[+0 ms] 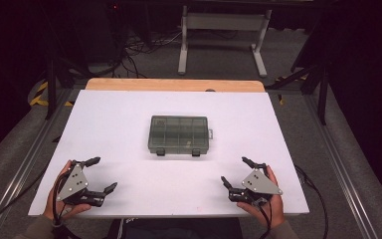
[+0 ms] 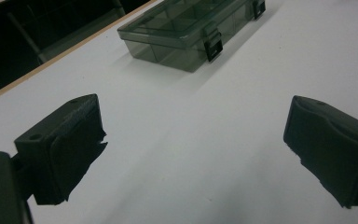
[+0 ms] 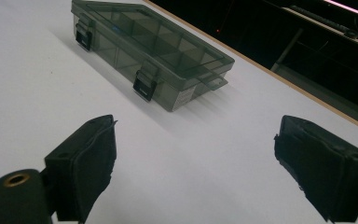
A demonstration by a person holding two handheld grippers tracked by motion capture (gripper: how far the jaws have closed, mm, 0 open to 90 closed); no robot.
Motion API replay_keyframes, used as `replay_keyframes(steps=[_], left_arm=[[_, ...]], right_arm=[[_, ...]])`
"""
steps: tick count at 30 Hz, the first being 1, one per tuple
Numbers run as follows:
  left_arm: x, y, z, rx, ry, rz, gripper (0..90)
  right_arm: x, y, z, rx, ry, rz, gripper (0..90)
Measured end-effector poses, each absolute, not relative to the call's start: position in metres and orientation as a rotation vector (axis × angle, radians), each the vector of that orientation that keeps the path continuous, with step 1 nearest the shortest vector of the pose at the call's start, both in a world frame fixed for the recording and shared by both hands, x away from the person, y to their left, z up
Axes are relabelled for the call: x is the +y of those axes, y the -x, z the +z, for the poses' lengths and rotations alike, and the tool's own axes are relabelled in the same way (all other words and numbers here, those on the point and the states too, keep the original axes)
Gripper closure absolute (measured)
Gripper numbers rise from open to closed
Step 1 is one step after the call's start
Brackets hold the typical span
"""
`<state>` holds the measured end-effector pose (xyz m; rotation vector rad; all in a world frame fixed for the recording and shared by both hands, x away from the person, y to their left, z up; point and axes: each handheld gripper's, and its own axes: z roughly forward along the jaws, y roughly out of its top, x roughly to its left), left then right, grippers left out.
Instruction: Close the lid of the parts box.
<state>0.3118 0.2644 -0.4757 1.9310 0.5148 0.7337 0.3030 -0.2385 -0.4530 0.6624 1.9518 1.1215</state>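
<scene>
A smoky transparent organizer box (image 1: 179, 134) with several compartments lies closed at the middle of the white table, two black latches on its near side. It appears at the top of the left gripper view (image 2: 186, 32) and at the upper left of the right gripper view (image 3: 149, 46). My left gripper (image 1: 102, 174) rests near the front left of the table, open, nothing between its jaws (image 2: 193, 154). My right gripper (image 1: 235, 172) sits near the front right, also open and empty (image 3: 196, 163). Both point toward the box from well short of it.
The white sheet (image 1: 129, 114) covers a wooden tabletop whose far edge (image 1: 174, 84) shows as a tan strip. Beyond it are a white table frame (image 1: 224, 35), cables and dark floor. Metal rails (image 1: 328, 154) run along both sides.
</scene>
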Motion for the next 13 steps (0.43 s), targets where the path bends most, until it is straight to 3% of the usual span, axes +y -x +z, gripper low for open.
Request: replay_keyframes(steps=[13], left_arm=[[0.2623, -0.3147, -0.4753, 0.524, -1.936, 0.735, 5.6]], right_arm=[[-0.2411, -0.3011, -0.4530, 1.943, -0.663, 1.117, 12.9]])
